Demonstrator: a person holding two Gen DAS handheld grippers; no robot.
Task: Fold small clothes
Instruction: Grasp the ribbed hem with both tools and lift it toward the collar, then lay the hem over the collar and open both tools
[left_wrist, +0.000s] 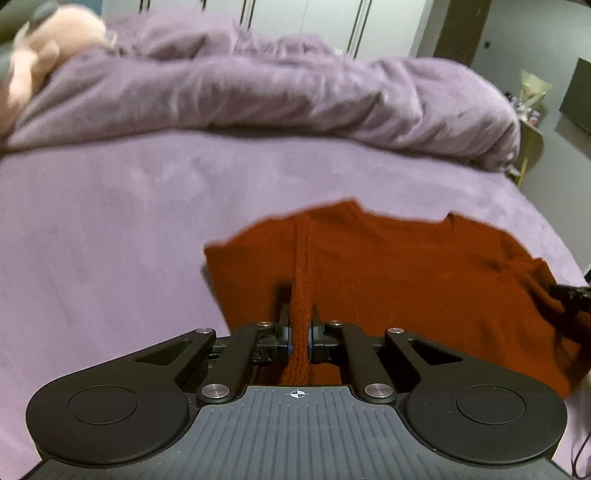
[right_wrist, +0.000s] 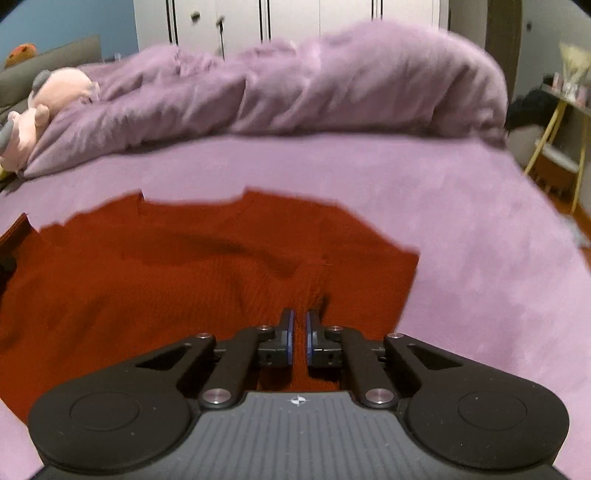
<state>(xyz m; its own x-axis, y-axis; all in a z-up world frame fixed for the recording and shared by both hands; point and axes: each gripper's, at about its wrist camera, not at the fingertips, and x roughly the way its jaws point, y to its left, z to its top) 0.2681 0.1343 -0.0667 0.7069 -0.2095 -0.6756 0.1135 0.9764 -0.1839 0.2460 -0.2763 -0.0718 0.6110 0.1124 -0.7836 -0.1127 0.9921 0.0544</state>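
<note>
A rust-red knit sweater (left_wrist: 388, 273) lies on the purple bed sheet (left_wrist: 110, 229), neckline away from me. My left gripper (left_wrist: 300, 308) is shut on a raised fold of the sweater's near hem on its left side. In the right wrist view the sweater (right_wrist: 166, 280) fills the lower left. My right gripper (right_wrist: 299, 314) is over the sweater's right part, jaws nearly closed with a narrow gap; cloth bunches at the fingertips, but I cannot tell whether they pinch it. The right gripper's tip shows at the left wrist view's right edge (left_wrist: 570, 295).
A crumpled purple duvet (left_wrist: 277, 85) lies across the far side of the bed. A pink plush toy (right_wrist: 48, 99) sits at the far left. White wardrobe doors (right_wrist: 295, 18) stand behind. A yellow-legged side table (right_wrist: 561, 125) stands at the right, beyond the bed's edge.
</note>
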